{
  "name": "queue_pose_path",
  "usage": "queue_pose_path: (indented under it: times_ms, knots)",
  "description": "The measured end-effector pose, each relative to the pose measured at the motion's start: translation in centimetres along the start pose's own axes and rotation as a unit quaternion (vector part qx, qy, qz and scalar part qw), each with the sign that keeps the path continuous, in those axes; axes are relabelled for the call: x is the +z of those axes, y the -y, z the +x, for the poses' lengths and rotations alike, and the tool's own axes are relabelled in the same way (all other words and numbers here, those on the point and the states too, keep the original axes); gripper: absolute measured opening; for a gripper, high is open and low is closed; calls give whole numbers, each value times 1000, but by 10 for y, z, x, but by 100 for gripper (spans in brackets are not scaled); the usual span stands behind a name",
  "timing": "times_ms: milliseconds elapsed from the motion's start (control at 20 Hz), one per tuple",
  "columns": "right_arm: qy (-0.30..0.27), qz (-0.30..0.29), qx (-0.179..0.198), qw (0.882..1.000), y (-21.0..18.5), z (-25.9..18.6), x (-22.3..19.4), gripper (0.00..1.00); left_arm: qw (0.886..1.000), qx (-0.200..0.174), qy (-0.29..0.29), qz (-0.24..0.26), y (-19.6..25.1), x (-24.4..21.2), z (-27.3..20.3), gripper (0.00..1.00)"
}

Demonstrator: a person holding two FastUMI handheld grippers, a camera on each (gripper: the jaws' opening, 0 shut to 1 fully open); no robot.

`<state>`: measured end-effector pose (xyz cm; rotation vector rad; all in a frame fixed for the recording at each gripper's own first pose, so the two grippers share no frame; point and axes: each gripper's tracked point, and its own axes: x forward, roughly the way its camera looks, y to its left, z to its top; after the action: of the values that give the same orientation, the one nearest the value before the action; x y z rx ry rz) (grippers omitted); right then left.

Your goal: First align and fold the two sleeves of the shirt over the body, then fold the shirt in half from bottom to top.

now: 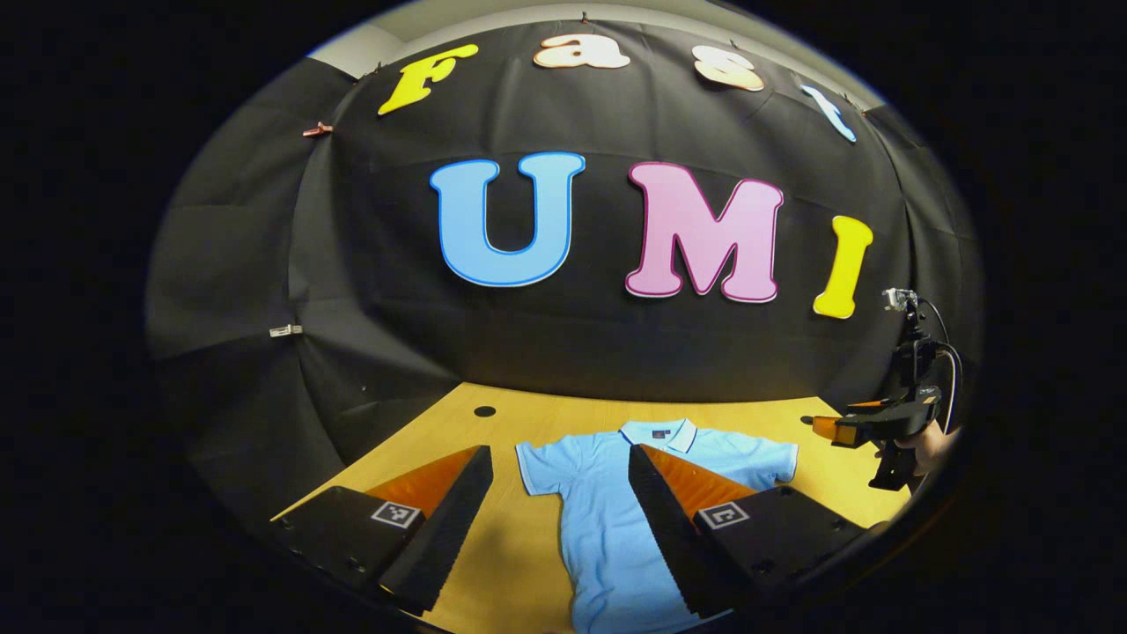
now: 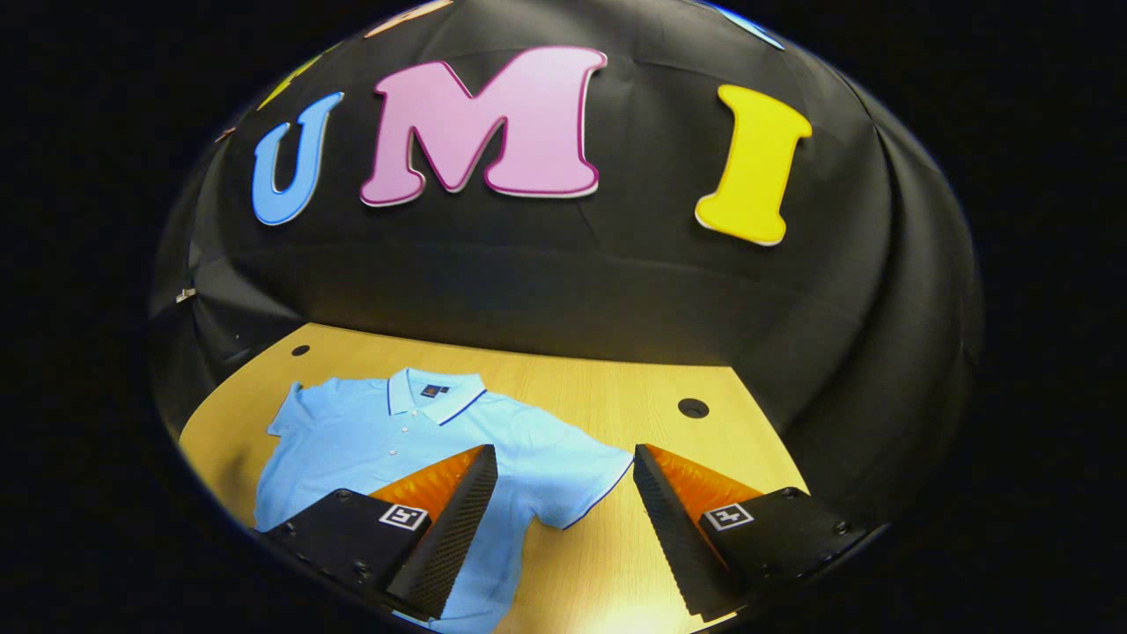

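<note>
wooden table (image 1: 528,563), item: blue shirt (image 1: 607,537) lay flat, sleeves unfolded. your left gripper (image 1: 559,519) and right gripper (image 2: 563,528) hovered spread, ungrasping. sleeve fold pending; next, pinch sleeve (image 2: 572,480) at 12 o'clock.

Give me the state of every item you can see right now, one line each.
shirt: spread flat on the table, front up, both sleeves out, not yet folded.
left gripper: open, above the shirt's sleeve, holding nothing.
right gripper: open, above the shirt's other sleeve, holding nothing.
table: bears the shirt.
</note>
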<state>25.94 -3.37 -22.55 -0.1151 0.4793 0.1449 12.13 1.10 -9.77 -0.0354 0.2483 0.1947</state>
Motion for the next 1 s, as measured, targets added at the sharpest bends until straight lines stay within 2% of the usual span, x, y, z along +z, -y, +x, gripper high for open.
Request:
queue_pose_path:
  times_ms: [200, 600, 850, 1000]
  knots:
    - [-39, -5, -23, 999, 27, 53, -25, 97, 1000, -5, -16, -2, 15, -7, 21, 99]
    - [-103, 22, -37, 994, 57, 143, -66, 97, 999, 0, -47, 1, 27, -26, 46, 99]
    - [-144, 36, -44, 988, 67, 168, -96, 97, 998, 7, -62, 12, 28, -37, 50, 99]
    - [-143, 54, -33, 988, 61, 172, -97, 97, 998, 4, -66, 12, 31, -39, 50, 99]
